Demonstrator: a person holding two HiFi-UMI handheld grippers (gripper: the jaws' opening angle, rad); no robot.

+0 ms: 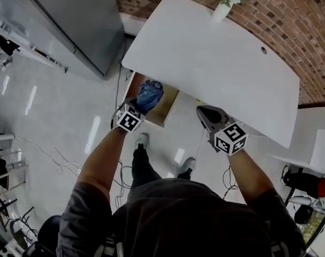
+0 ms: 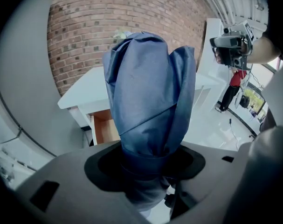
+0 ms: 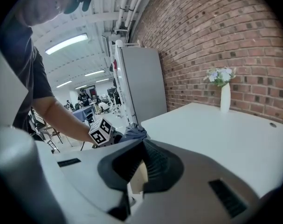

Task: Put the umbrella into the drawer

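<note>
A folded blue umbrella (image 1: 150,95) is clamped in my left gripper (image 1: 142,105), which hangs just above the open wooden drawer (image 1: 166,110) under the white table (image 1: 221,63). In the left gripper view the umbrella (image 2: 150,92) stands up between the jaws of the left gripper (image 2: 146,162) and hides most of the drawer (image 2: 104,127). My right gripper (image 1: 204,113) is to the right of the drawer, by the table's front edge, with nothing in it. In its own view the right gripper (image 3: 142,143) has its pads meeting at the tips, and the umbrella (image 3: 134,132) shows beyond them.
A white vase with flowers (image 1: 222,7) stands at the table's far edge against a brick wall (image 1: 291,15). A tall grey cabinet (image 1: 82,20) stands left of the table. Cables (image 1: 60,162) lie on the floor, and my feet (image 1: 142,141) are just before the drawer.
</note>
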